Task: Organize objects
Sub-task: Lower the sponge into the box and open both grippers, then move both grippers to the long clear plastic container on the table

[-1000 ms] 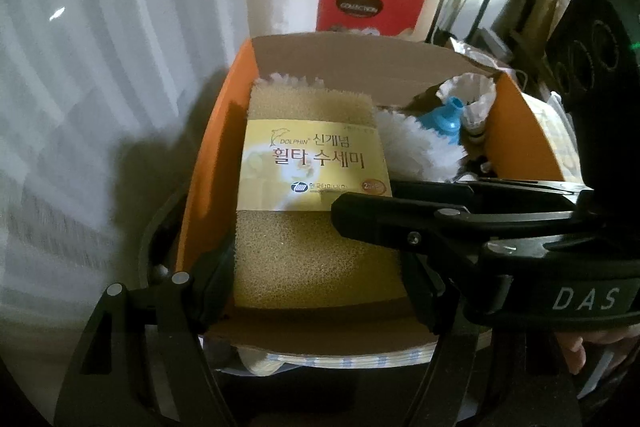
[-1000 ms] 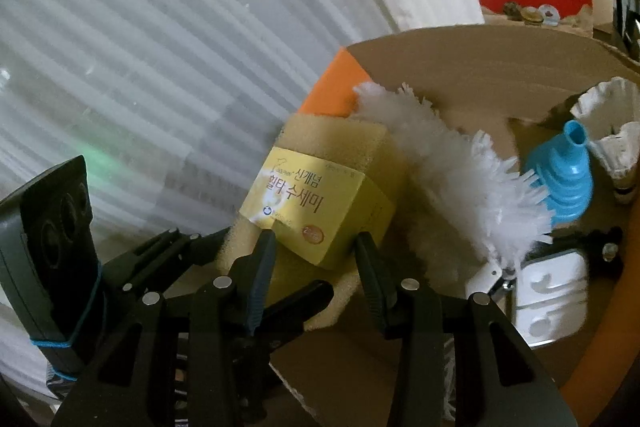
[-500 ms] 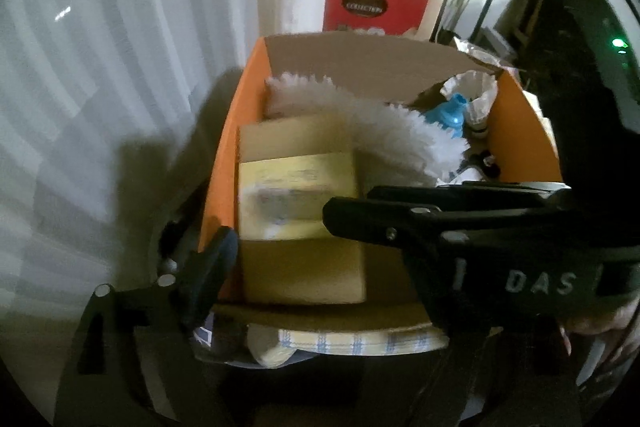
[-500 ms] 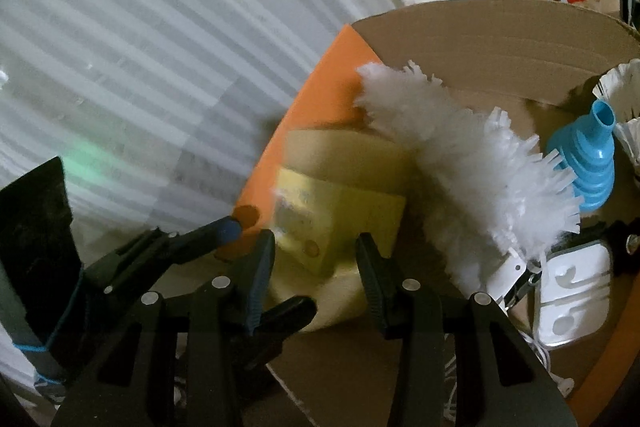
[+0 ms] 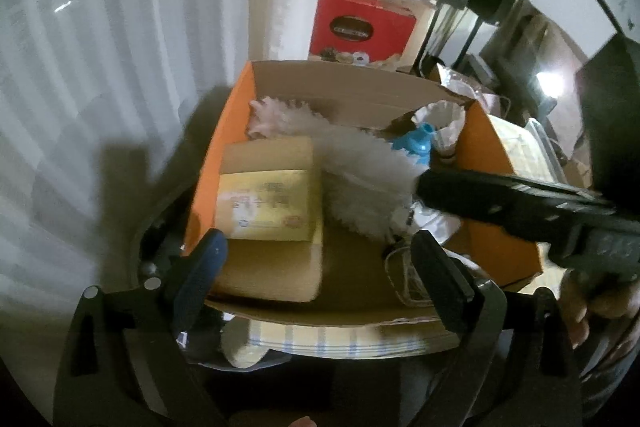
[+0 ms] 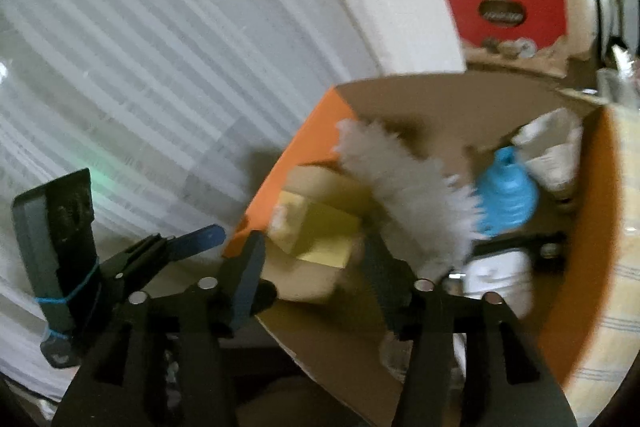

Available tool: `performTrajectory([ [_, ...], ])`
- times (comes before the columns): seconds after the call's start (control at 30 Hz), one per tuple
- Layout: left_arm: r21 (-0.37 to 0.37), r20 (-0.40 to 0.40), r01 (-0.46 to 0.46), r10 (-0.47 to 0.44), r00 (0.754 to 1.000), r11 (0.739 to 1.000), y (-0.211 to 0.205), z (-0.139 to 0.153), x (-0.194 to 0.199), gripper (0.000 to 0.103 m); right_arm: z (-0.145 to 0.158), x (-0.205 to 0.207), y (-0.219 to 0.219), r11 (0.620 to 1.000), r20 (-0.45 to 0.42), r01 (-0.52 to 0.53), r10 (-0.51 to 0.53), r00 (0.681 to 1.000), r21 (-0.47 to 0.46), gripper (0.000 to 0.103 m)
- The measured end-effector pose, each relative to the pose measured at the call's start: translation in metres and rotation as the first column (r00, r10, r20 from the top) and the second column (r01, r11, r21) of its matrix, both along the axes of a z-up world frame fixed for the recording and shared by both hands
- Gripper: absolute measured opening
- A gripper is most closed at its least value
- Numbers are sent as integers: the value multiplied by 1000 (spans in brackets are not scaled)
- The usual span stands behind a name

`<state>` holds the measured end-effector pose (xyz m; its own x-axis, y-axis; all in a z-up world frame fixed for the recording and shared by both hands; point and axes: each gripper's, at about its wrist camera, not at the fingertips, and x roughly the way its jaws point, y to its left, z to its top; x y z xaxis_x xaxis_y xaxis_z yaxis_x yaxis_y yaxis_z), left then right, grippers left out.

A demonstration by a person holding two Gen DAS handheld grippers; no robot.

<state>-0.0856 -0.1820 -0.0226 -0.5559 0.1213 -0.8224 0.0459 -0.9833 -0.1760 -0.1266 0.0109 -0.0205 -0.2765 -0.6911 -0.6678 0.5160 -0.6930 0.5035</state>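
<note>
A yellow-labelled sponge pack point(image 5: 268, 215) lies flat in the left part of an orange cardboard box point(image 5: 216, 155), free of both grippers. In the right wrist view the sponge pack point(image 6: 320, 227) is blurred, lying against the box wall point(image 6: 304, 143). My left gripper point(image 5: 320, 279) is open above the box's near edge, just behind the pack. My right gripper point(image 6: 316, 283) is also open and empty, over the near flap. A white fluffy duster point(image 5: 360, 179) point(image 6: 408, 187) lies diagonally beside the pack. The right gripper's black body point(image 5: 520, 203) reaches in from the right.
A blue funnel point(image 5: 416, 143) point(image 6: 504, 199), white paper cups point(image 5: 444, 123) and a white plastic piece point(image 6: 496, 275) fill the box's right side. White curtain point(image 5: 100, 67) hangs on the left. Red gift boxes point(image 5: 360, 31) stand behind. Checked cloth point(image 5: 340, 343) lies under the box.
My left gripper opened and let go of the sponge pack, which dropped flat into the box. Both grippers drew back and up from the box.
</note>
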Motion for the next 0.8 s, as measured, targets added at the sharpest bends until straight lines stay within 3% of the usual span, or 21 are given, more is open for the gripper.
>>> performTrajectory([
  [0.23, 46, -33, 48, -47, 998, 998, 25, 6, 0, 93, 14, 10, 52, 994, -73, 95, -90, 993, 59, 74],
  [0.3, 60, -48, 66, -63, 997, 996, 33, 8, -1, 103, 18, 15, 68, 989, -95, 124, -116, 989, 82, 75],
  [0.37, 76, -54, 91, -87, 995, 993, 44, 10, -3, 103, 20, 20, 83, 983, -118, 152, -139, 983, 106, 76],
  [0.8, 16, -96, 180, -178, 979, 984, 119, 21, -12, 103, 22, 40, 154, 935, -185, 290, -254, 949, 203, 81],
])
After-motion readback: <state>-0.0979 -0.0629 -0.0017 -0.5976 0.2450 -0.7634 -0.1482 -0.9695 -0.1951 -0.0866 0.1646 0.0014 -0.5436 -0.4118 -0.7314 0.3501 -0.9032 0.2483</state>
